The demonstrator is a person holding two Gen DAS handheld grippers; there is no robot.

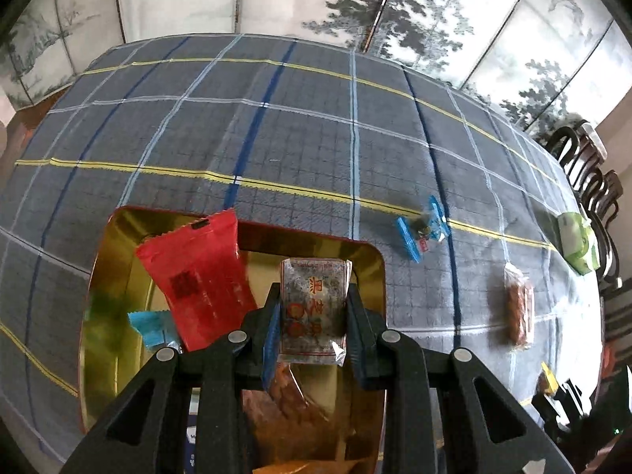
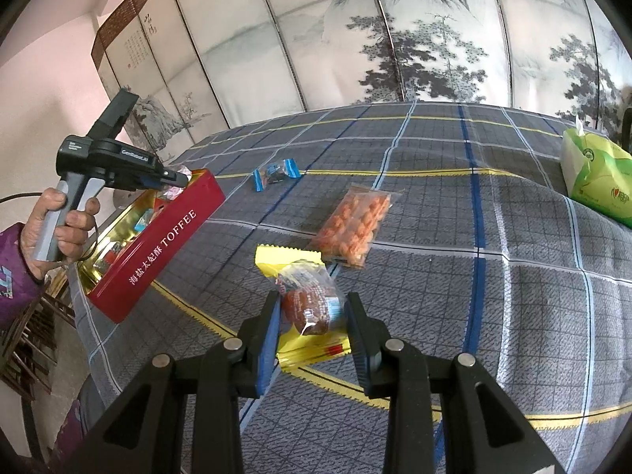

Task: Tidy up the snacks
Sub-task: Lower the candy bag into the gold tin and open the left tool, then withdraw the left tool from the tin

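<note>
My left gripper (image 1: 313, 308) is shut on a clear-wrapped dark snack with red print (image 1: 314, 304) and holds it over the open red toffee tin (image 1: 371, 252). The tin holds a red packet (image 1: 197, 276), a blue candy (image 1: 154, 328) and orange snacks (image 1: 288, 403). My right gripper (image 2: 314, 310) is shut on a clear-wrapped brown cake (image 2: 308, 300), held just above a yellow packet (image 2: 284, 260) on the cloth. A bag of orange snacks (image 2: 353, 225) and a blue-wrapped candy (image 2: 275, 172) lie farther out. The left gripper (image 2: 173, 179) shows over the tin (image 2: 158, 249) in the right wrist view.
A checked grey-blue cloth (image 2: 513, 316) covers the table. A green tissue pack (image 2: 596, 181) stands at the far right edge. A painted folding screen (image 2: 355, 39) stands behind the table. Dark wooden chairs (image 1: 592, 185) stand at the right side.
</note>
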